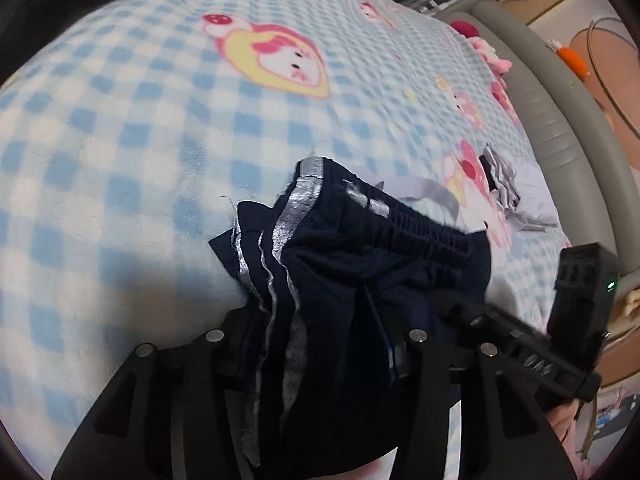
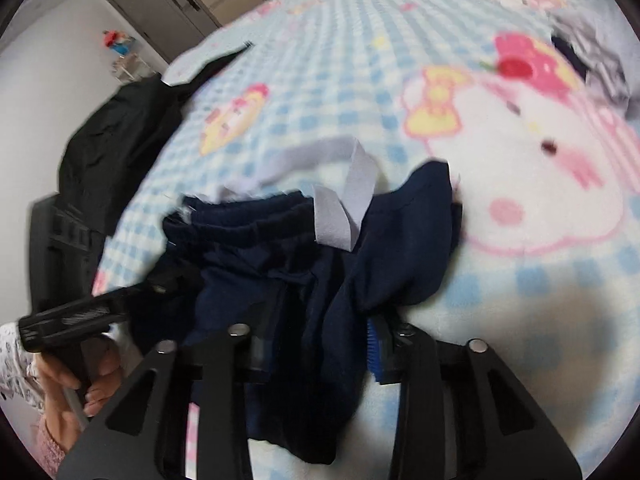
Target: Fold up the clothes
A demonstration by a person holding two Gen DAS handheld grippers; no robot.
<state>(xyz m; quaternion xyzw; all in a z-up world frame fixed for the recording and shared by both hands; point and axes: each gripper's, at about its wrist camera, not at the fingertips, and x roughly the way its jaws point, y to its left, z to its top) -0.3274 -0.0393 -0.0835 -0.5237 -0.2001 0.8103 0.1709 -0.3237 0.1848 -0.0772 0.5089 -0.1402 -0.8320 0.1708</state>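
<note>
Navy shorts [image 1: 340, 264] with silver side stripes and an elastic waistband hang bunched above the blue checked blanket. My left gripper [image 1: 316, 344] is shut on the striped side of the shorts. My right gripper [image 2: 320, 336] is shut on the other side of the same navy shorts [image 2: 304, 264]; grey drawstring ends [image 2: 344, 208] stick up from the waistband. Each gripper shows in the other's view, the right one at the right edge [image 1: 520, 344] and the left one at the left edge [image 2: 80, 312]. The fingertips are hidden in the cloth.
The blanket [image 1: 140, 120] with cartoon prints covers the bed. A grey and navy garment [image 1: 516, 196] lies near the bed's grey padded edge [image 1: 560, 132]. A black garment [image 2: 116, 136] lies at the bed's far side. Pink soft toys [image 1: 492, 52] sit by the edge.
</note>
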